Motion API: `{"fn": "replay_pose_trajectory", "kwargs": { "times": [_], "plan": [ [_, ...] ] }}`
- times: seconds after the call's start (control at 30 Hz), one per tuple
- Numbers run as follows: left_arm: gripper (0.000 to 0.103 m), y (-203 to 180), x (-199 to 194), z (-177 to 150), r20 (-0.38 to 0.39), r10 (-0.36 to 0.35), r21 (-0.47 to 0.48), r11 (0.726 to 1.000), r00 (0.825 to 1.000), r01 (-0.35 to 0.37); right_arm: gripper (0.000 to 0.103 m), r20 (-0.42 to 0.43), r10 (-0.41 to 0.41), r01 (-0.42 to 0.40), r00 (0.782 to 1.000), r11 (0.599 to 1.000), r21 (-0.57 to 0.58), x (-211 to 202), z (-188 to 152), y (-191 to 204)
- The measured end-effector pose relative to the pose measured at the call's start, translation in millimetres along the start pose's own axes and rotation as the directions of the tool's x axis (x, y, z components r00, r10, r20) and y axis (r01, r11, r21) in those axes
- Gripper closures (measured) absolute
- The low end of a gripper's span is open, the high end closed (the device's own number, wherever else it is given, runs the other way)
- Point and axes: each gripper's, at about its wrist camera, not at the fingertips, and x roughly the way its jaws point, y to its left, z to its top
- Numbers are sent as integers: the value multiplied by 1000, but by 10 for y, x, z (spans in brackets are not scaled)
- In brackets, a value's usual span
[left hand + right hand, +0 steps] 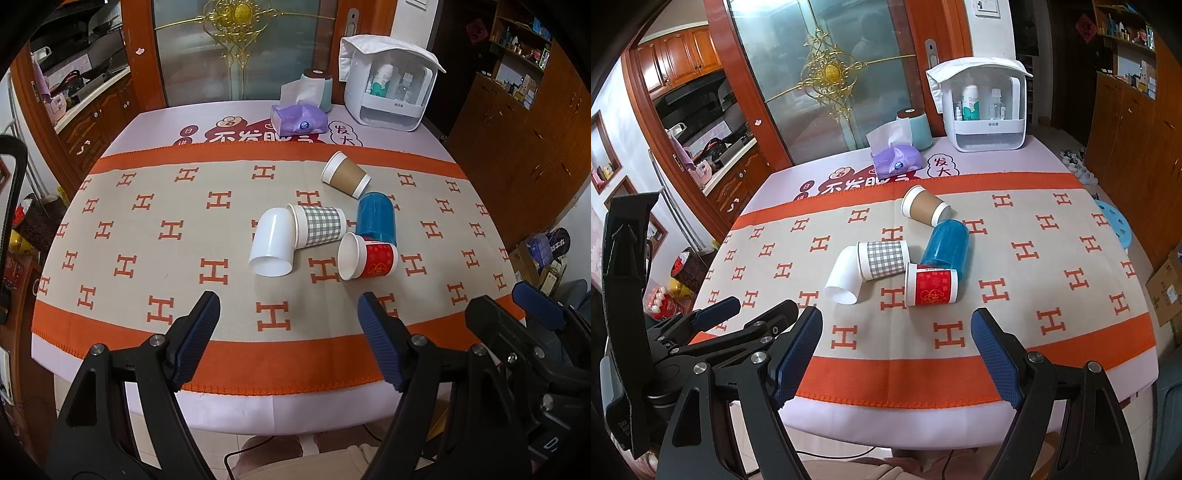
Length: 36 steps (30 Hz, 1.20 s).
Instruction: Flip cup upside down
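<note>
Several cups lie on their sides in a cluster mid-table: a white cup (270, 242), a grey checked cup (319, 226), a red cup (367, 257), a blue plastic cup (376, 218) and a brown paper cup (345, 175). They also show in the right wrist view: white cup (844, 275), checked cup (883, 257), red cup (931, 284), blue cup (947, 250), brown cup (924, 206). My left gripper (288, 339) is open and empty near the table's front edge. My right gripper (897, 354) is open and empty, beside the left one.
An orange and beige cloth (147, 229) covers the table. A purple tissue pack (298, 119), a teal canister (320, 88) and a white storage box (388, 83) stand at the back. A blue stool (1115, 221) stands to the right of the table.
</note>
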Motion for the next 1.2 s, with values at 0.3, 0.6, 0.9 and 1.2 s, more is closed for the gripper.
{"fn": "replay_pose_trajectory", "kwargs": {
  "times": [0.3,0.6,0.9,1.2],
  "plan": [
    [28,28,40,-2,-12,-9,-3,1000,1000,9,19,-3,4,-4,1000,1000,3,31,-28,31],
    [28,85,115,17,-29,-20,-11,1000,999,20,19,-9,8,-8,1000,1000,5,99,-35,93],
    [28,109,197,83,-39,-23,-13,1000,999,23,19,-16,17,-17,1000,1000,8,170,20,95],
    [28,204,462,279,-85,-48,-33,998,995,46,19,-51,27,-26,998,1000,17,373,168,83]
  ]
}}
